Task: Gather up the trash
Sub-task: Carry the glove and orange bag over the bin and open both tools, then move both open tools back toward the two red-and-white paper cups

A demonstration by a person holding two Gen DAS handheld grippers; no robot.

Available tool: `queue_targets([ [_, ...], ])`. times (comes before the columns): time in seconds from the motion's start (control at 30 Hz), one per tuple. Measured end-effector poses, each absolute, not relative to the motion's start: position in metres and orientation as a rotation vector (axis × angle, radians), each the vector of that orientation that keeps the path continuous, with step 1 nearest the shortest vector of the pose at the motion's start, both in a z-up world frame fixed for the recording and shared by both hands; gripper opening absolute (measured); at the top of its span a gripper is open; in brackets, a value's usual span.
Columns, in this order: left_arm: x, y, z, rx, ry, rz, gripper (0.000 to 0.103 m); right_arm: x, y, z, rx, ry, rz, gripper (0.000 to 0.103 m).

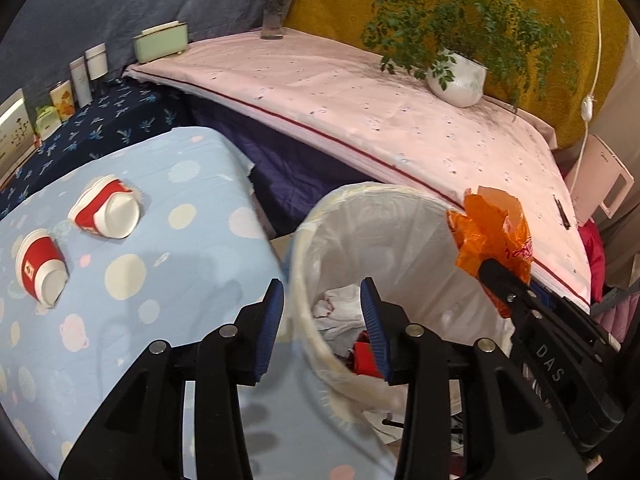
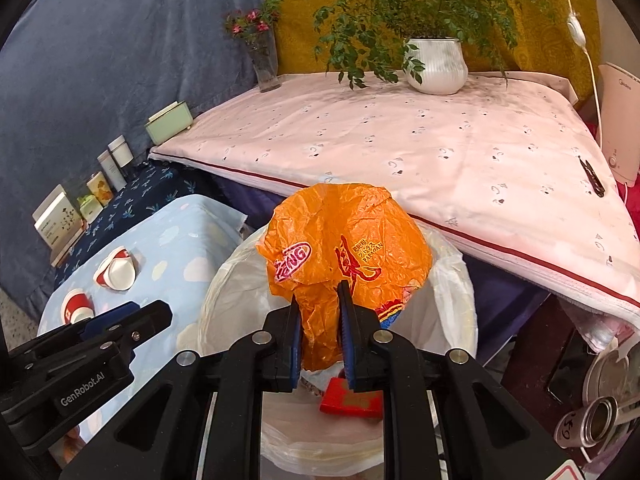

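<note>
- Right gripper (image 2: 319, 330) is right up front in its own view, jaws pinching a crumpled orange plastic bag (image 2: 344, 256), which puffs up above the blue pads.
- That bag is hanging right over the mouth of the trash bin (image 2: 448, 304), which has a white liner. From the left wrist view you can see the same orange plastic bag (image 1: 490, 236) held up at the bin's far-right rim.
- Left gripper (image 1: 323, 330) has its jaws spread wide with nothing between them, sitting over the near-left edge of the trash bin (image 1: 384, 232).
- Down inside the bin: some white crumpled paper (image 1: 334, 312) and a red flattened box (image 2: 350, 400).
- Left of the bin is a low desk with a light blue polka-dot cloth (image 1: 168, 264). Two red-and-white paper cups are lying tipped over on it, the nearer cup (image 1: 42, 270) and the farther cup (image 1: 106, 212), a bit apart from each other.
- Behind the bin is a bigger desk with a pink cloth (image 1: 360, 120), with a white potted plant (image 1: 458, 78) and a glass vase of pink flowers (image 1: 278, 4) at its back edge.
</note>
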State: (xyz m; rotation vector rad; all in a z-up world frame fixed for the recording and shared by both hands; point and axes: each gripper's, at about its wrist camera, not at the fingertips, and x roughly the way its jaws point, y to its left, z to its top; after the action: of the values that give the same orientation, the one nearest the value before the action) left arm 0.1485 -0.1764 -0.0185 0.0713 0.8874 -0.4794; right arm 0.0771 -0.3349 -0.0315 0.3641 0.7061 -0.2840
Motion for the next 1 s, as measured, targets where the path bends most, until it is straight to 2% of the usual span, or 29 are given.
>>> queue_targets([
  [0.07,0.15,-0.169,-0.02,0.072,0.885,-0.46,0.042,0.08,-0.331,-0.032,0.358,0.704,-0.287,0.023],
  [0.17,0.154,-0.155,-0.021,0.059,0.888,-0.424,0.049,0.082,-0.325,-0.03,0.355,0.696,-0.291,0.049],
  [0.2,0.156,-0.149,-0.021,0.052,0.885,-0.407,0.055,0.082,-0.323,-0.029,0.353,0.689,-0.29,0.051],
  [0.47,0.166,-0.113,-0.02,0.018,0.875,-0.323,0.057,0.093,-0.302,-0.021,0.337,0.686,-0.268,0.051],
  [0.53,0.168,-0.103,-0.019,0.005,0.875,-0.302,0.064,0.094,-0.295,-0.019,0.337,0.688,-0.254,0.055],
  [0.6,0.169,-0.091,-0.019,-0.01,0.869,-0.278,0.066,0.095,-0.288,-0.018,0.332,0.691,-0.242,0.056],
  [1.0,0.18,-0.018,-0.025,-0.063,0.886,-0.145,0.069,0.115,-0.217,-0.015,0.286,0.728,-0.126,0.061],
])
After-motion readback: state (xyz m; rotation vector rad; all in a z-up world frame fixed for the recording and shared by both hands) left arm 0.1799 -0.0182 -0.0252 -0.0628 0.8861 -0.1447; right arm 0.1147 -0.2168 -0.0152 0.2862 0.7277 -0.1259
